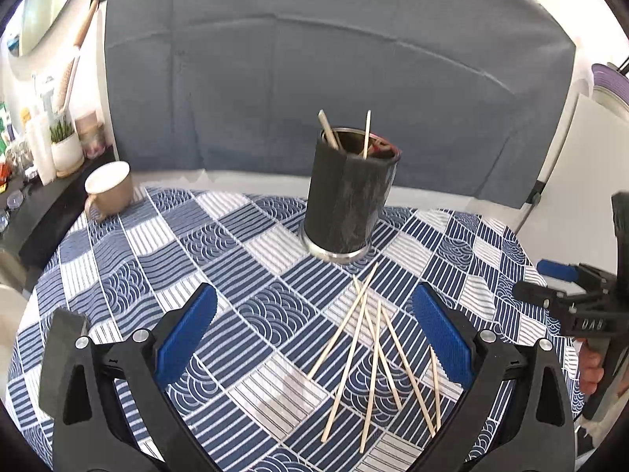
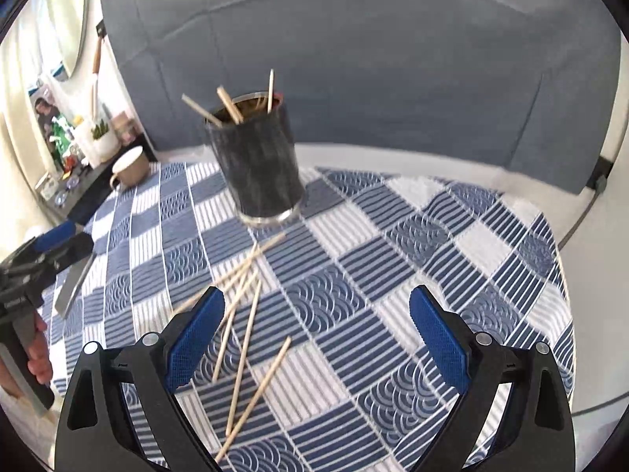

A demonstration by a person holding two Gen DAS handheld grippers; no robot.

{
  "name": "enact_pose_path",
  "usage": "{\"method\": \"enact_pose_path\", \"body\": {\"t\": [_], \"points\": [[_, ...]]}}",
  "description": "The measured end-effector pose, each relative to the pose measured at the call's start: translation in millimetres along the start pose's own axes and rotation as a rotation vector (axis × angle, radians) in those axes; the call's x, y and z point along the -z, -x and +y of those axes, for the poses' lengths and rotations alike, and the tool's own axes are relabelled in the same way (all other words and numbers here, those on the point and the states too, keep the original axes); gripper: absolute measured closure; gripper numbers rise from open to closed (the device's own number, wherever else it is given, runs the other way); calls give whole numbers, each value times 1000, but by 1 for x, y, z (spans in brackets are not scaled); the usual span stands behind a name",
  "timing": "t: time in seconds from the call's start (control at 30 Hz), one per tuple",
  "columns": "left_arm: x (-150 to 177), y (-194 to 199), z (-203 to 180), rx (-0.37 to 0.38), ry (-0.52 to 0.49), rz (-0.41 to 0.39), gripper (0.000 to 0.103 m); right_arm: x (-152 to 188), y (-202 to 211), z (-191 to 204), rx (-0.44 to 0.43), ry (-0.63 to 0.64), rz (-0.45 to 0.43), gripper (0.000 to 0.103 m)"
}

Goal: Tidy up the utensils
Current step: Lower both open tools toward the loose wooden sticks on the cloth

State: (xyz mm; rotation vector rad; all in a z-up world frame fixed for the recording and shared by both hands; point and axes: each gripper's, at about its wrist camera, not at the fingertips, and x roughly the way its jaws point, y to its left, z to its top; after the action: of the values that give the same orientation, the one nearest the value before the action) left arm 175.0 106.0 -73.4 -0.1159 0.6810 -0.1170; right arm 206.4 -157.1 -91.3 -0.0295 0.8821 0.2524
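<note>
Left wrist view first: the left gripper hangs over the blue-and-white patterned tablecloth with its blue-padded fingers spread wide and nothing between them. A loose pile of wooden chopsticks lies criss-crossed on the cloth, toward the right finger, one stick tucked close beside that pad. Behind the pile, upright and near the far edge of the table, is the dark cylindrical holder with a shiny metal base, a couple of sticks already poking out of it. There's something reddish inside too, can't make out what. This view alone gives a clear look at the tan mug at the far left of the cloth, and it catches the right gripper cut off at the right edge with a bit of the hand under it.

Right wrist view: the right gripper is also released, fingers wide apart, nothing held. Here the chopsticks sit to the left, partly hidden behind the left finger pad, so I can't count them properly. The holder looks motion-blurred but shows three sticks leaning out, one more than I could spot from the other side. The mug is small and far off. The left gripper shows at the left edge, cut off, with fingers of a hand wrapped round its handle.
</note>
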Motion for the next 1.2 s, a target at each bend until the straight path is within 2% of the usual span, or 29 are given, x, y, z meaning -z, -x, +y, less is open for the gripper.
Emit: {"method": "enact_pose_path", "body": {"t": [0.17, 0.6, 0.77, 1.07, 1.2], "points": [[5, -15, 1, 9, -28, 58, 6, 16, -13, 5, 9, -3, 55, 12], [6, -92, 12, 102, -172, 228, 6, 42, -58, 16, 83, -57, 189, 12], [5, -118, 14, 159, -192, 278, 6, 50, -70, 19, 115, -72, 230, 12], [17, -155, 10, 181, -282, 375, 6, 66, -88, 18, 158, -111, 304, 12], [18, -170, 13, 184, -290, 407, 6, 71, -96, 15, 173, -127, 324, 12]]}}
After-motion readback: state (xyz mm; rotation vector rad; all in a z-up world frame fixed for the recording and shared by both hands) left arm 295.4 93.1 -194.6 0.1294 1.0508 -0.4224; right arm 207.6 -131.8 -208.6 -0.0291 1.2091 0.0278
